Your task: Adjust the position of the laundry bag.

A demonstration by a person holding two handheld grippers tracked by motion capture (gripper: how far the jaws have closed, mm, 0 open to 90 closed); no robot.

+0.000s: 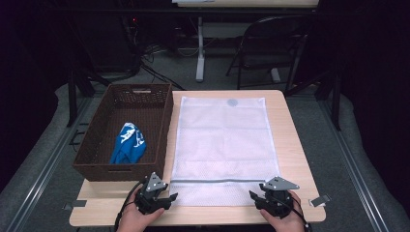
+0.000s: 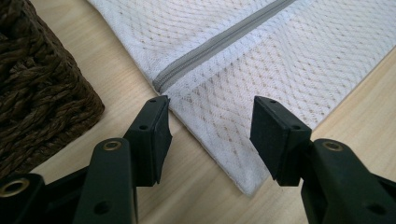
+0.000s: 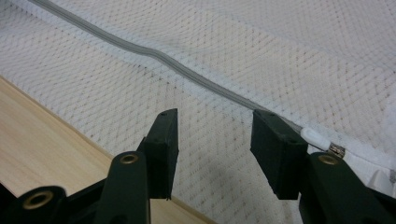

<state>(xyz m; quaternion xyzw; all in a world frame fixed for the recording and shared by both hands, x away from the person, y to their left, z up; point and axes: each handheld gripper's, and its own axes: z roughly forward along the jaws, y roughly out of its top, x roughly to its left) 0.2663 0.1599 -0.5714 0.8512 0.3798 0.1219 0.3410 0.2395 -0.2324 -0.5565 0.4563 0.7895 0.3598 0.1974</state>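
Both grippers are hovering spread at the mesh laundry bag's [image 1: 221, 145] near edge, holding nothing. Left gripper [image 2: 210, 135] is straddling the near-left corner. Zipper [image 3: 154, 56] is running crosswise just ahead of the right gripper [image 3: 215, 149], pull tab [image 3: 314, 137] right beside its right jaw, so the right hand is nearer.

A light wooden table [image 1: 295, 159] stands on grey carpet [image 1: 46, 145], with a black folding chair [image 1: 270, 41] and a white table leg [image 1: 200, 48] beyond its far edge, beside black cables [image 1: 154, 72] on the floor.
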